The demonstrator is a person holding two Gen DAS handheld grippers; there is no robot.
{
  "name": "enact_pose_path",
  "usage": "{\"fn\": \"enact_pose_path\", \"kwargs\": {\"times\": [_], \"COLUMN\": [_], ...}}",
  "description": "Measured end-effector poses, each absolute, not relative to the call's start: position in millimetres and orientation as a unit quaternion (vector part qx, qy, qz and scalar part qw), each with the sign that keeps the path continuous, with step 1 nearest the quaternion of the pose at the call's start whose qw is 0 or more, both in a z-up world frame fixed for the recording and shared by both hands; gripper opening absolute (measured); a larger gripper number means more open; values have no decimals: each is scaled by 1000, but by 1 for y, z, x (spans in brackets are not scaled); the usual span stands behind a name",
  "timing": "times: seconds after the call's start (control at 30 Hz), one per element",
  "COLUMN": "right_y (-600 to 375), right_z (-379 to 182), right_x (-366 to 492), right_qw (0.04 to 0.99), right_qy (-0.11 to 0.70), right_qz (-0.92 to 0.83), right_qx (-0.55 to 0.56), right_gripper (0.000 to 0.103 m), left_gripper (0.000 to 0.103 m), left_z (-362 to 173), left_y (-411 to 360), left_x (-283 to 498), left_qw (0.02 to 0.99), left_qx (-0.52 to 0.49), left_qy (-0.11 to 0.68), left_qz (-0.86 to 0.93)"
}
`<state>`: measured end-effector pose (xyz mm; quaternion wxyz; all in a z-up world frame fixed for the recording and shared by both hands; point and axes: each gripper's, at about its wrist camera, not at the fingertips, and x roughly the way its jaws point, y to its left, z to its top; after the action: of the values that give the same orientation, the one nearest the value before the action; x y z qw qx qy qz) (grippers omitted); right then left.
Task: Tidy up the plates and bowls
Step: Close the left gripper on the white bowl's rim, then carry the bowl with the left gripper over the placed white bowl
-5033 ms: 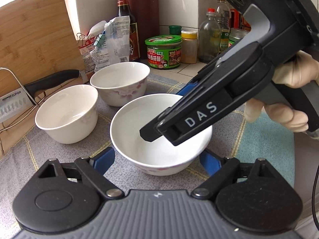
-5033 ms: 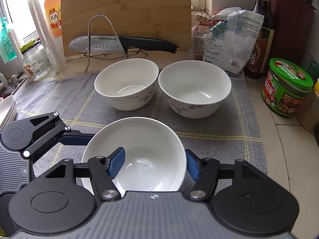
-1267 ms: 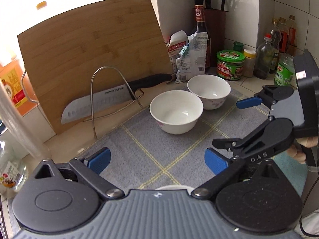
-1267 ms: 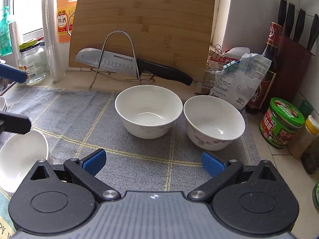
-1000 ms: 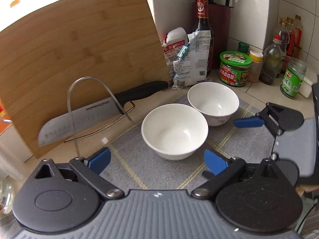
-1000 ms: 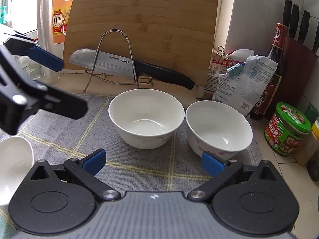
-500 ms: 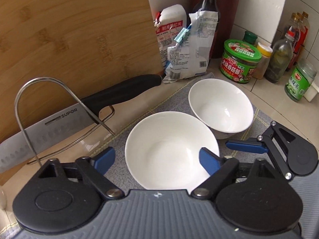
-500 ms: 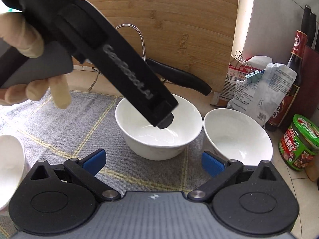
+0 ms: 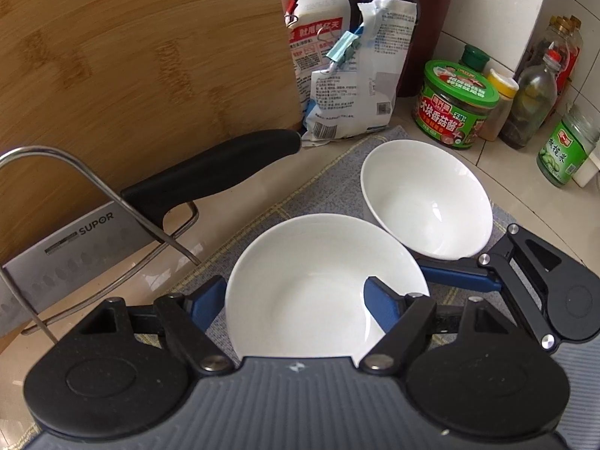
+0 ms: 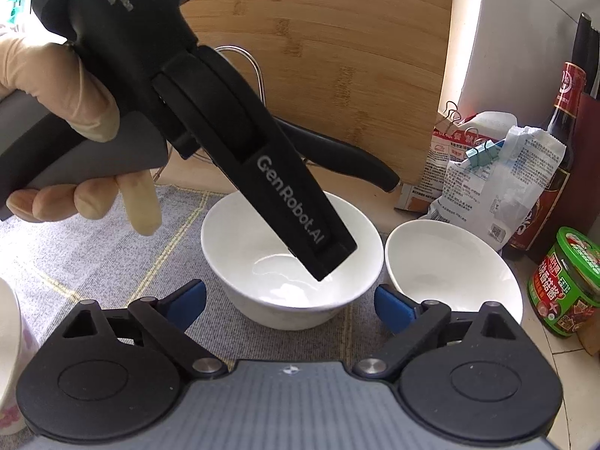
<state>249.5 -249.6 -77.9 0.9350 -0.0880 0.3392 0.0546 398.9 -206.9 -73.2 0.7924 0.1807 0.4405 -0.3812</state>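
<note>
Sitting on the grey checked mat is the nearer white bowl, and the left claw straddles its rim: one blue finger lies outside the left wall, the other dips inside the bowl at the right. Its jaws are closing with that bowl between them; whether the pads already press on porcelain I cannot tell, since the near rim is cut off by the claw's own body. A second white bowl stands just beside it, farther and to the right, the two rims nearly touching.

Seen from the right wrist, the left claw's body slopes down into the nearer bowl and hides much of its inside. The right claw is spread, holding nothing, with its jaws beginning to draw in; it hovers near that same bowl, which lies straight ahead of it, while the second bowl sits ahead and to its right. So the left hand is the nearer one for this pick.

At the left edge a third bowl is only partly visible. Behind the mat, a knife rests in a wire rack against a leaning bamboo cutting board.
</note>
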Motion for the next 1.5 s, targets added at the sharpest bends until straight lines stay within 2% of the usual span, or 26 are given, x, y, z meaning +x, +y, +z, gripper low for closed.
{"fn": "enact_pose_path", "kwargs": {"times": [0.07, 0.13, 0.77, 1.1, 1.5], "right_y": [-250, -249, -250, -241, -219], "right_z": [-78, -78, -76, -50, -23], "right_x": [252, 252, 251, 233, 202], "right_qw": [936, 936, 934, 931, 925], "right_qy": [338, 337, 342, 344, 344], "right_qz": [54, 50, 55, 81, 129], "right_qx": [-87, -88, -82, -92, -100], "right_gripper": [93, 93, 91, 91, 91], "left_gripper": [73, 72, 71, 71, 71], "left_z": [-74, -75, -71, -43, -18], "left_y": [-208, -209, -207, -191, -151], "left_x": [400, 401, 394, 365, 334], "left_qw": [791, 790, 794, 802, 815], "left_qx": [181, 180, 184, 188, 147], "left_qy": [442, 443, 440, 429, 437], "left_qz": [-382, -383, -378, -370, -351]}}
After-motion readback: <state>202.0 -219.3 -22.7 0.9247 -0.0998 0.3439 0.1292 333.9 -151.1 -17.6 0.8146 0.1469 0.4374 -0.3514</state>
